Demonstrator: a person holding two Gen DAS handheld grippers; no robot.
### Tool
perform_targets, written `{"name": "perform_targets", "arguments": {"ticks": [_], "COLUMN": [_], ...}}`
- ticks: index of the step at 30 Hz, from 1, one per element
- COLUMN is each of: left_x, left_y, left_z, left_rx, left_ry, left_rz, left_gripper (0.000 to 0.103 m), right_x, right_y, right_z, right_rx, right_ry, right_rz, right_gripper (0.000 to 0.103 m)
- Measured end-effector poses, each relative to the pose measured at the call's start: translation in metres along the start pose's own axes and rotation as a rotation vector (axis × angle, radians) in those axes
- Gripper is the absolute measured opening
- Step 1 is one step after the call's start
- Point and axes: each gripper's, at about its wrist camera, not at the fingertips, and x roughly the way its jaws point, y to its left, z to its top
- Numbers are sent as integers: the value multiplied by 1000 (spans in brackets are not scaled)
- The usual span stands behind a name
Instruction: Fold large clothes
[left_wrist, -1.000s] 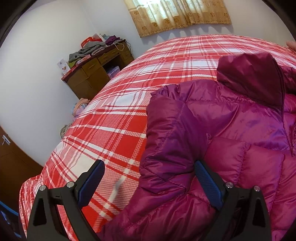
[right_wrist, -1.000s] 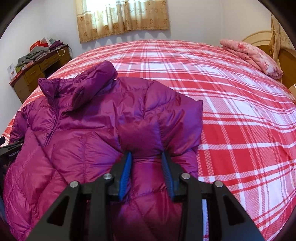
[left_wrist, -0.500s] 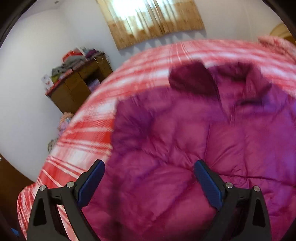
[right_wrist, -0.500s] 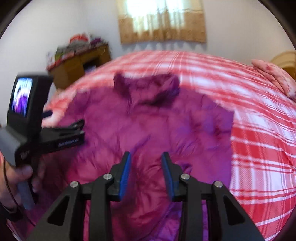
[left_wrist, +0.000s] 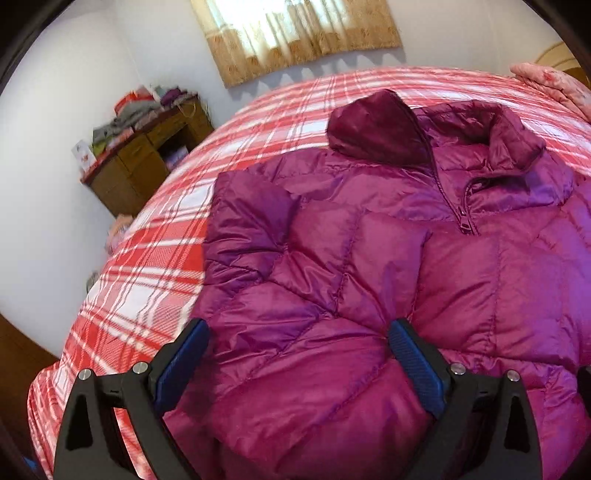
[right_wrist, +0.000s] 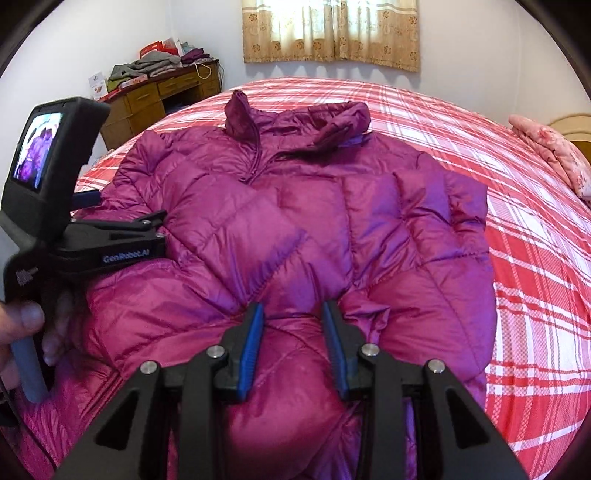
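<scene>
A magenta puffer jacket lies front up on the red plaid bed, collar toward the window; it also shows in the right wrist view. Both sleeves lie folded in over the body. My left gripper is open wide, hovering over the jacket's lower left part with puffy fabric between its fingers. It shows from the side in the right wrist view. My right gripper is narrowly parted with a bulge of the jacket's lower middle between its blue pads.
A wooden desk piled with clothes stands by the wall beyond the bed's left side. A pink pillow lies at the right. Curtains hang on the far wall. Plaid bedspread spreads right of the jacket.
Both grippers have pulled back and swung toward the jacket's lower middle. The left gripper left the sleeve area and stays open. The right gripper keeps the same narrow gap.
</scene>
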Motion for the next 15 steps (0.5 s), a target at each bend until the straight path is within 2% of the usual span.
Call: {"name": "perform_targets", "arguments": {"ticks": [1,2,3,4,5,9,11,15], "left_x": [-9,-22,-31,-38,-39,-13,12,54], "left_y": [8,17,23,31,36,52,53,42], "left_z": [6,15,24,40,53,122,155,192], "left_rx": [-13,-24,-22,-16,-16,-70,-96,-119], "left_ry": [-6,-46,-82,-120,-134,-138,-86,-11], "left_rz": [-21,-40,-52,-62,-71,-64,-94,-125], "left_gripper": [98,98,98,98,98,98,98,98], "right_x": [-5,-13,-24,-36,-42,-44,-31,9], "right_y": [-1,-2,-6,-12,-16,-44,-56,-68], "right_z": [4,8,15,24,33,101,134,177], "right_rx": [-11,-19,-21,-23,-22,25,50,49], "right_ry": [2,-7,-40,-81,-110,-167,-175,-122], "right_rz": [14,31,51,58,54,16,-29,-65], "right_gripper": [42,51,57,69,74,76,81,81]}}
